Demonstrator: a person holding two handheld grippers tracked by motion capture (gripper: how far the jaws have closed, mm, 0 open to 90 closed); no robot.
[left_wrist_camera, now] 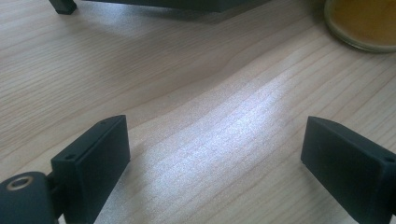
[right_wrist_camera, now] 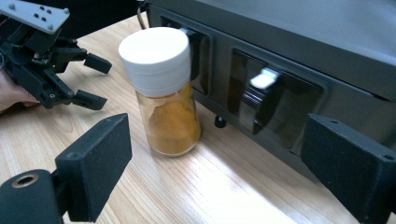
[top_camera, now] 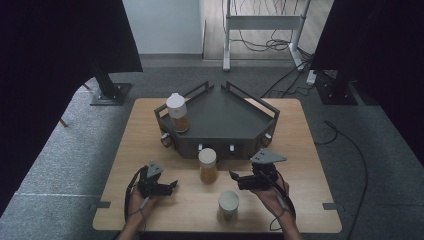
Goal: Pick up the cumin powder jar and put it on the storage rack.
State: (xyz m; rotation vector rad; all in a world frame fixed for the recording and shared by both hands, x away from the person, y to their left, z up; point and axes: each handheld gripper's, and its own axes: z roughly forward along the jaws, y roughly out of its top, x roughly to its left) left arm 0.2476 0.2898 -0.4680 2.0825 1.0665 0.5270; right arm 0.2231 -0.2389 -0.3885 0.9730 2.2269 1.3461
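A glass spice jar point(top_camera: 208, 165) point(right_wrist_camera: 161, 93) with a white lid and orange powder stands upright on the wooden table, just in front of the dark three-sided rack point(top_camera: 220, 120) point(right_wrist_camera: 289, 70). My right gripper point(top_camera: 234, 177) point(right_wrist_camera: 215, 158) is open to the jar's right and points at it; the jar is ahead of the jaws, untouched. My left gripper point(top_camera: 172, 186) point(left_wrist_camera: 215, 154) point(right_wrist_camera: 95, 81) is open over bare wood to the jar's left, holding nothing. In the left gripper view the jar's base point(left_wrist_camera: 364, 23) sits at the top right.
A second spice jar point(top_camera: 177, 112) stands on the rack's left corner. A third jar point(top_camera: 228, 202) with a pale lid stands near the table's front edge, between my hands. The rack's front face carries white clips point(right_wrist_camera: 264, 78). Beyond the table point(top_camera: 130, 145) lie cables and stand legs.
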